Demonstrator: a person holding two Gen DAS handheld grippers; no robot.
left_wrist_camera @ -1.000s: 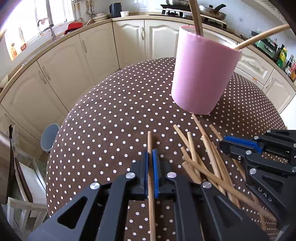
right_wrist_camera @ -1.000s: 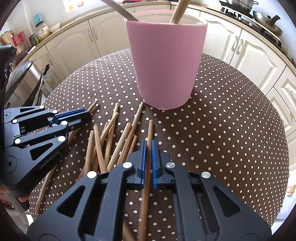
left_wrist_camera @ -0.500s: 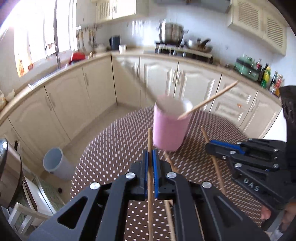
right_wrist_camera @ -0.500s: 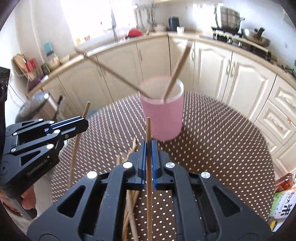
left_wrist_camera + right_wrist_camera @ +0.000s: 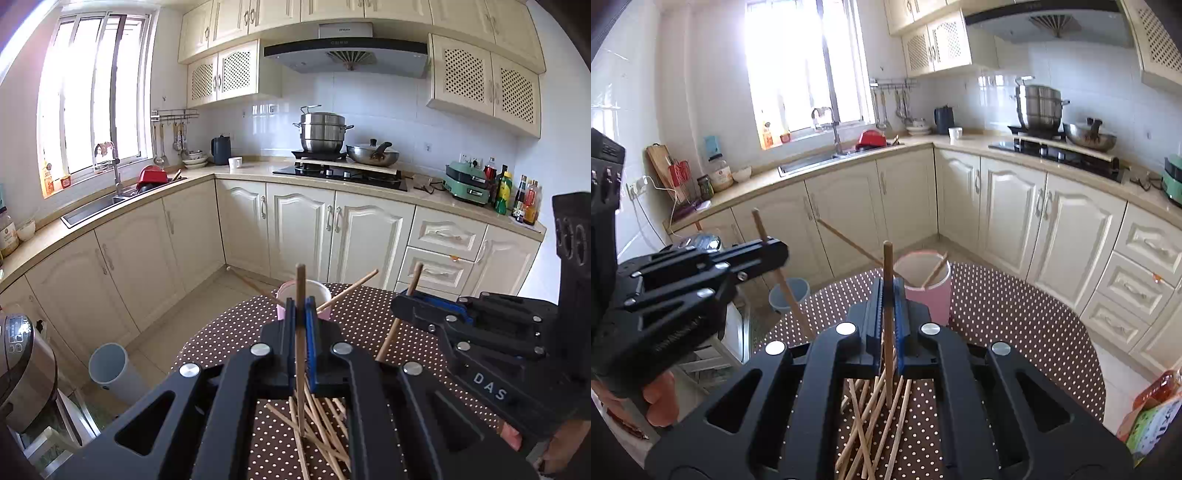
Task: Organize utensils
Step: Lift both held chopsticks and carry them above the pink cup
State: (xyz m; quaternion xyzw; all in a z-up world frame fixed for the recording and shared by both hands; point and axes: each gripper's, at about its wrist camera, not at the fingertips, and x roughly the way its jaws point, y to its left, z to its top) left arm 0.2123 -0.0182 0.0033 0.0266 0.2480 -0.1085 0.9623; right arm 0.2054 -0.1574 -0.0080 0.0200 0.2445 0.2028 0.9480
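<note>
My left hand-held gripper (image 5: pixel 301 332) is clamped on one wooden chopstick (image 5: pixel 300 291), which stands nearly upright between the blue pads, well above the dotted surface (image 5: pixel 229 343). Ahead of it and lower sits the pink cup (image 5: pixel 927 291), upright on the surface, with two chopsticks already leaning out of it (image 5: pixel 849 240), one to either side. That is the part I would count as done. To the right, my right hand-held gripper (image 5: pixel 886 306) is pressed shut on a second chopstick (image 5: pixel 887 266), also held close to vertical, with the cup just beyond its tips. Neither stick is over the cup's mouth yet, so I judge both are on their way there. Below the two grippers a loose pile of chopsticks (image 5: pixel 875 424) lies crossed on the surface, near the cup but apart from it. Most of the job is left: these two to drop in, then the pile.
</note>
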